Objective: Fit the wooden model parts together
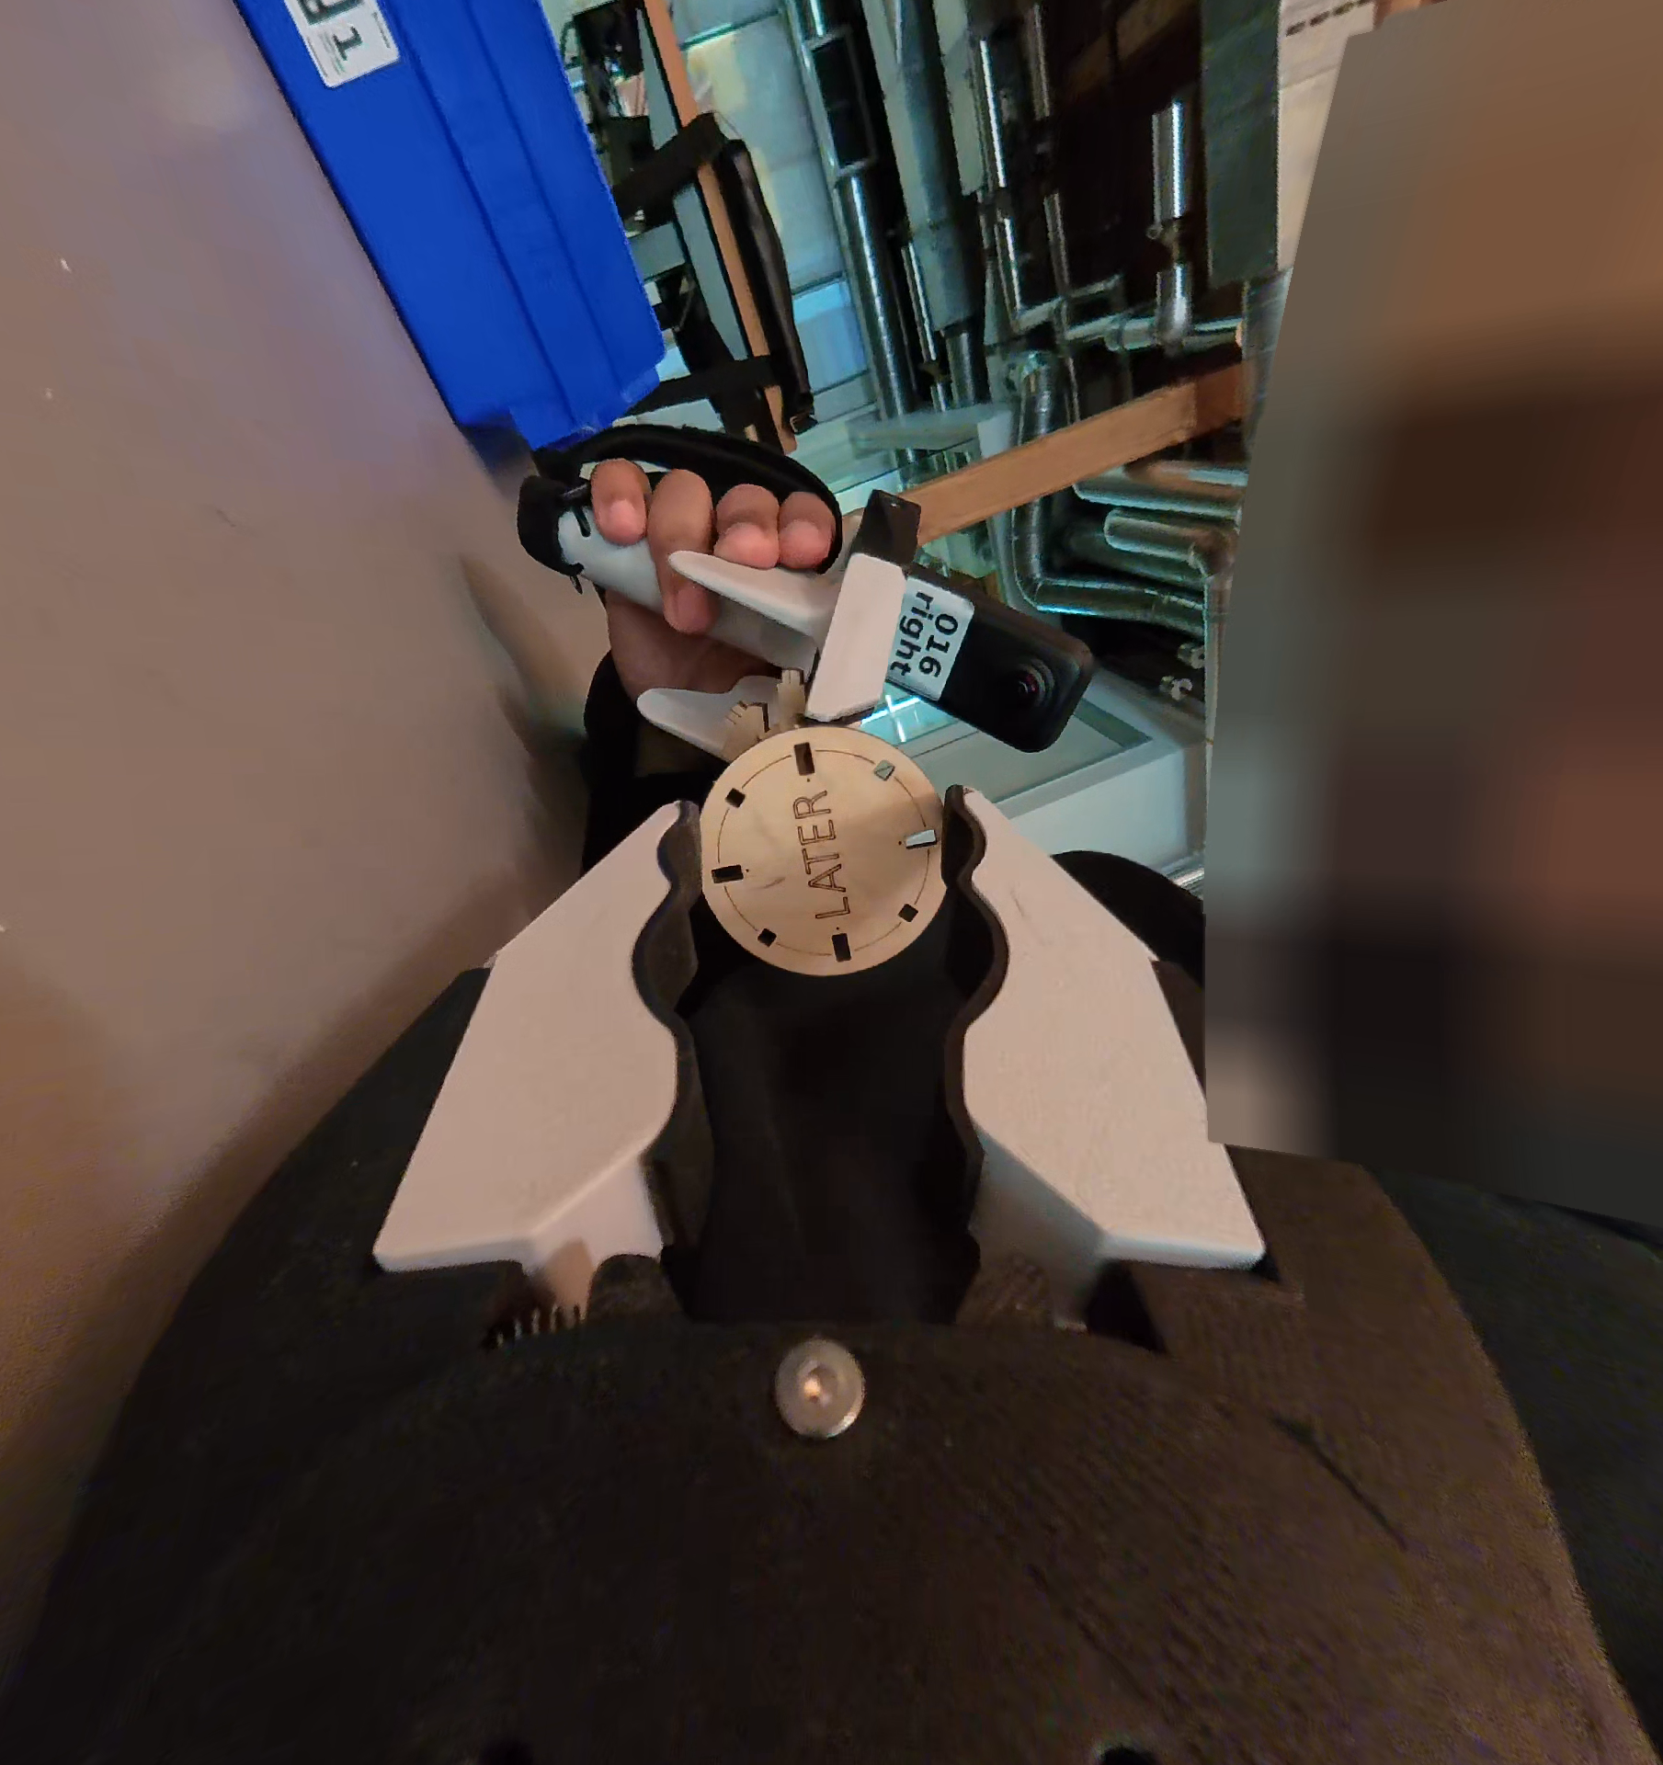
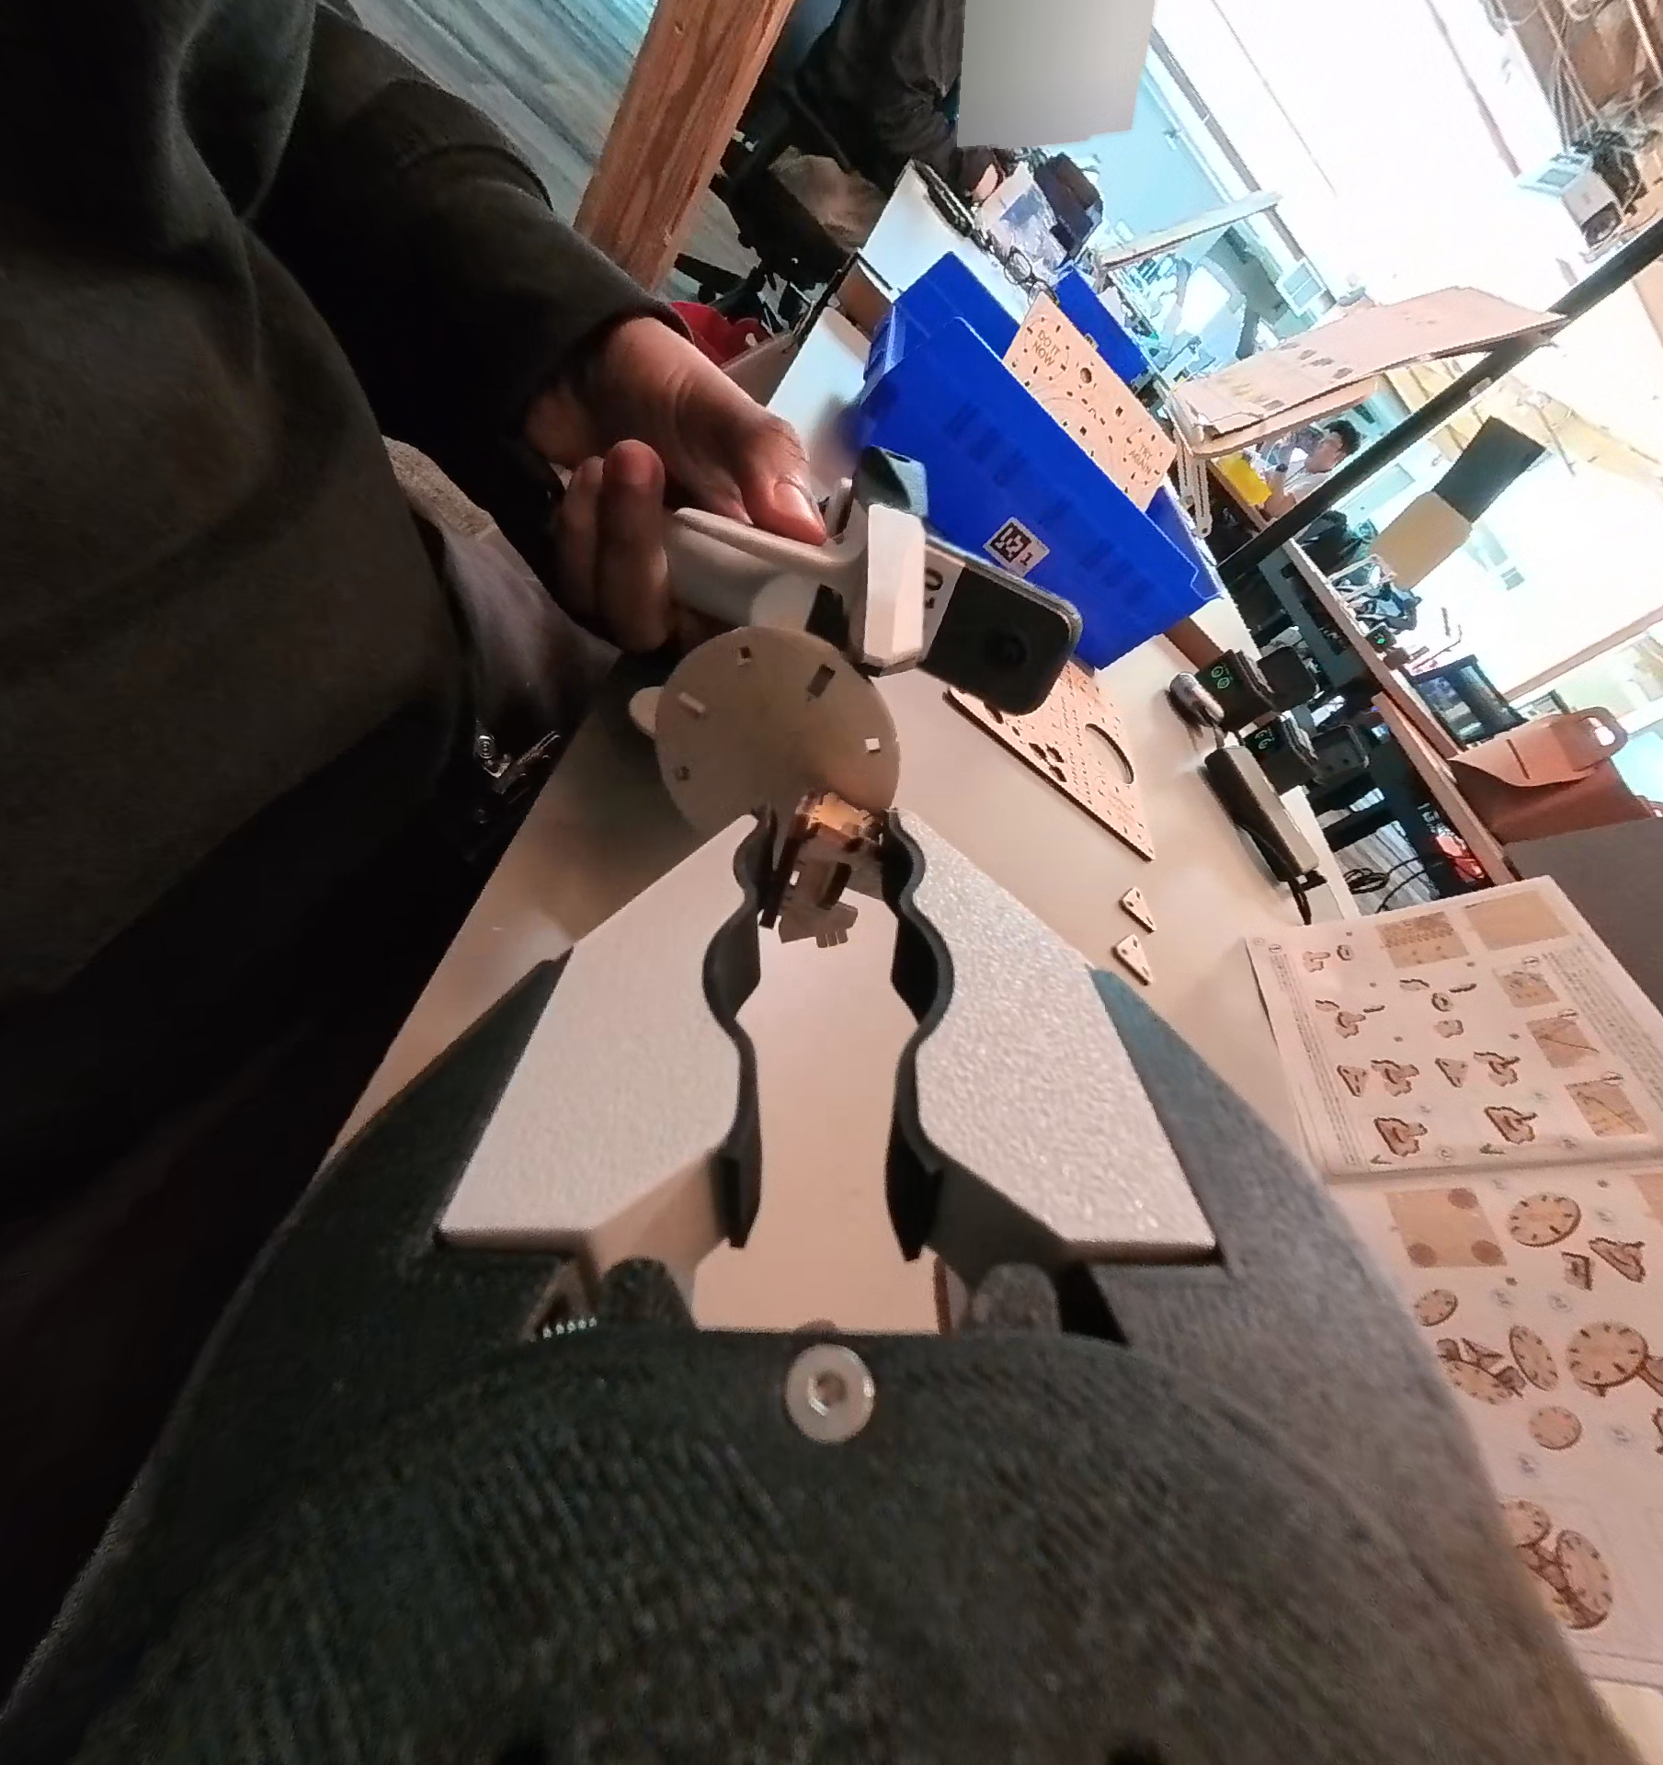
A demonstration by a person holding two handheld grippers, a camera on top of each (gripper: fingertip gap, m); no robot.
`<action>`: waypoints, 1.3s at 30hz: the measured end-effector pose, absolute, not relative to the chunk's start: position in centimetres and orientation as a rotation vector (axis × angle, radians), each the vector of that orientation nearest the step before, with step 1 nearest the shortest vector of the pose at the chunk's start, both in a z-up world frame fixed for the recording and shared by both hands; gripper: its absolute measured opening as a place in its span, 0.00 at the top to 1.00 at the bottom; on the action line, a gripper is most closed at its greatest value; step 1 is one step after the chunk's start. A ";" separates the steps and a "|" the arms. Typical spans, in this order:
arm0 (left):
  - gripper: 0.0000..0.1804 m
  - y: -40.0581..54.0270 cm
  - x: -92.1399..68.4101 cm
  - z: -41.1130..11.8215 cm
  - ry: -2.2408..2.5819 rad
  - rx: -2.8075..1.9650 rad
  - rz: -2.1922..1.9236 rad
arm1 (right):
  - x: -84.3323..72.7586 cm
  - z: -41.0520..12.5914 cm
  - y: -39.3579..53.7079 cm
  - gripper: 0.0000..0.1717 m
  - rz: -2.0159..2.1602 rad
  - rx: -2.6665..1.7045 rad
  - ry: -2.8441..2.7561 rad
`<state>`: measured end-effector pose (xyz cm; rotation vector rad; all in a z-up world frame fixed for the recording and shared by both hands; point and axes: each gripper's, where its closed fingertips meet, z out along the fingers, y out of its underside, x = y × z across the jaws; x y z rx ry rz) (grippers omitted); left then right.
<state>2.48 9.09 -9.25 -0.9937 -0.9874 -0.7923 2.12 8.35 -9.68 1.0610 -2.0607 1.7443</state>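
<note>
So the main thing here is a round, pale wooden disc (image 1: 825, 855) with little rectangular slots cut around its edge and engraved lettering across the face. It's up in the air between the two handheld tools, over the edge of the white table (image 2: 1018, 860). The left gripper (image 1: 822, 850) has its jaws spread wide around the disc; the disc's right edge sits against the right pad (image 1: 963, 860), but on the left I honestly can't tell if the pad touches the rim or not. The right gripper (image 2: 822, 864) is pinching a small cluster of slotted wooden pieces (image 2: 822, 860) with both black pads pressed on it, and that cluster sits right at the disc's edge.

Farther out, a hand (image 2: 703, 458) with a dark sleeve holds the left tool's white handle. Behind it on the table are two blue plastic bins (image 2: 1047, 478); a flat wooden sheet with cut-outs (image 2: 1090, 401) is propped up in or just behind them. Another punched-out wooden sheet with a big round hole (image 2: 1076, 754) lies flat on the table, with two small triangular wooden bits (image 2: 1133, 926) near it. Printed instruction sheets with pictures of clock parts (image 2: 1524, 1194) are off to the right side.
</note>
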 end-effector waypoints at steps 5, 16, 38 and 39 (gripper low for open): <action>0.70 9.2 2.4 -9.4 -0.994 -0.999 -0.791 | 2.1 -9.9 8.5 0.88 1.761 1.033 -2.072; 0.70 9.7 2.4 -9.7 -1.004 -1.028 -0.792 | 2.1 -10.0 8.8 0.88 1.833 0.974 -2.135; 0.71 10.0 1.5 -12.7 -1.159 -1.275 -0.550 | -0.9 -16.5 12.7 0.70 1.408 0.766 -2.541; 0.71 9.9 1.4 -13.1 -1.181 -1.308 -0.515 | -0.8 -16.7 12.6 0.70 1.393 0.771 -2.548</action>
